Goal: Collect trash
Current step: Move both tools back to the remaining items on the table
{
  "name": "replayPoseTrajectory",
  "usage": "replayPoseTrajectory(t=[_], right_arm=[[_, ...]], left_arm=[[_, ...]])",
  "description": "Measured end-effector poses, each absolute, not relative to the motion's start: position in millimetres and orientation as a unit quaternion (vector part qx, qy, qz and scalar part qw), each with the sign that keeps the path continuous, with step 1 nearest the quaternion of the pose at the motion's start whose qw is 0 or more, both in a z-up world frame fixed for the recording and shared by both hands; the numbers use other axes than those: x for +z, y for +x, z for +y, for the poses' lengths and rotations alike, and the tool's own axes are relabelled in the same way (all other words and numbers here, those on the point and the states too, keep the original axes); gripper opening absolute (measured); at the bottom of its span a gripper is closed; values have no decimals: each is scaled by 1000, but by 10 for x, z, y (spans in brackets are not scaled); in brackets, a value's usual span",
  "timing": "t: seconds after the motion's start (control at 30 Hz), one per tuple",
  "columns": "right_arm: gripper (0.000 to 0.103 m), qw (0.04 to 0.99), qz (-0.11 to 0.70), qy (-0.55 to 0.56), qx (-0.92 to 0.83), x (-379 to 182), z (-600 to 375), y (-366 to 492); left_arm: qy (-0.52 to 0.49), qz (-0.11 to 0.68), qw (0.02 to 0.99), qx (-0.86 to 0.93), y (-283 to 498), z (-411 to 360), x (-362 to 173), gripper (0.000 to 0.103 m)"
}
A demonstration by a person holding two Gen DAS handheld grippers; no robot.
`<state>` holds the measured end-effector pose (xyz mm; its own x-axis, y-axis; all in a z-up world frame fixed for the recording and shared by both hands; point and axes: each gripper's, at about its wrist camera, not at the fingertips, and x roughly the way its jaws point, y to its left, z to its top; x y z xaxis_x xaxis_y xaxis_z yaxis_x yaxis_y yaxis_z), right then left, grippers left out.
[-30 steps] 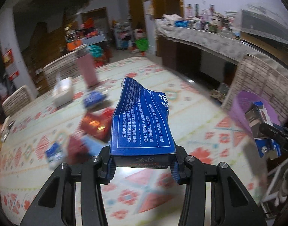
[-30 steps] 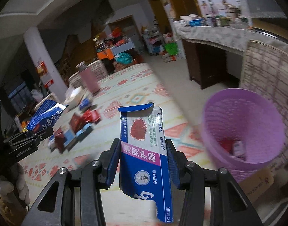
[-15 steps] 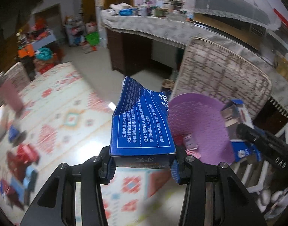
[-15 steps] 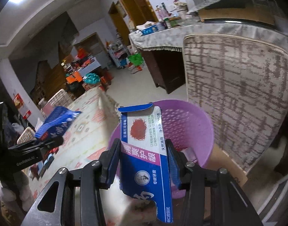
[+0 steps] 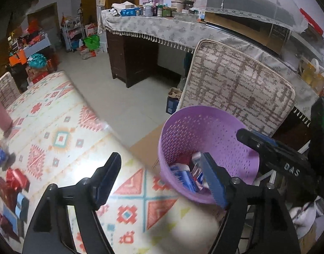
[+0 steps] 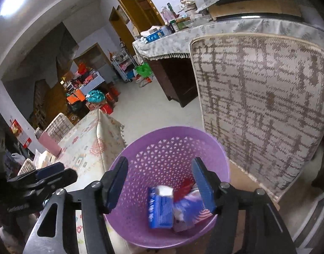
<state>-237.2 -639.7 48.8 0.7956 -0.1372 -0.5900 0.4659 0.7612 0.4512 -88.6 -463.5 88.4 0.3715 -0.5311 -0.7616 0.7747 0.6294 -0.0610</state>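
The left gripper [image 5: 162,175] is hanging over the corner of the table [image 5: 62,131], right beside the purple basket [image 5: 204,131], and its jaws are spreading apart with nothing between them. The right gripper [image 6: 159,182] is hovering directly above the same basket [image 6: 166,148], pointing down into it; its jaws are also opening and are gripping nothing. Inside the basket the trash is lying loose: a blue carton [image 6: 160,209] is resting near the bottom beside a red-and-white packet [image 6: 189,203], blurred as if in motion, and from the left wrist view the same heap is showing as blue and red cartons [image 5: 186,176] against the basket's lower wall. The basket is standing on the floor between the table edge and the back of a chair [image 6: 263,105] covered in grey-brown patterned fabric. More trash is waiting on the patterned tablecloth: red and blue packets [image 5: 12,187] are lying at the far left of the table, well apart from the basket, near a pink cup [image 5: 0,116]. The right gripper is showing in the left wrist view as a black finger reaching across the basket's rim.
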Motion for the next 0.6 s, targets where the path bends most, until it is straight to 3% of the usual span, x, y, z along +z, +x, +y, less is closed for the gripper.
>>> replayPoseTrajectory(t=[0.33, 0.6], right_arm=[[74, 905, 283, 299, -112, 525, -5856, -2179], [76, 910, 304, 277, -52, 553, -5150, -1938]], left_arm=[[137, 395, 841, -344, -912, -3693, 841, 82], [129, 400, 882, -213, -598, -2336, 822, 82]])
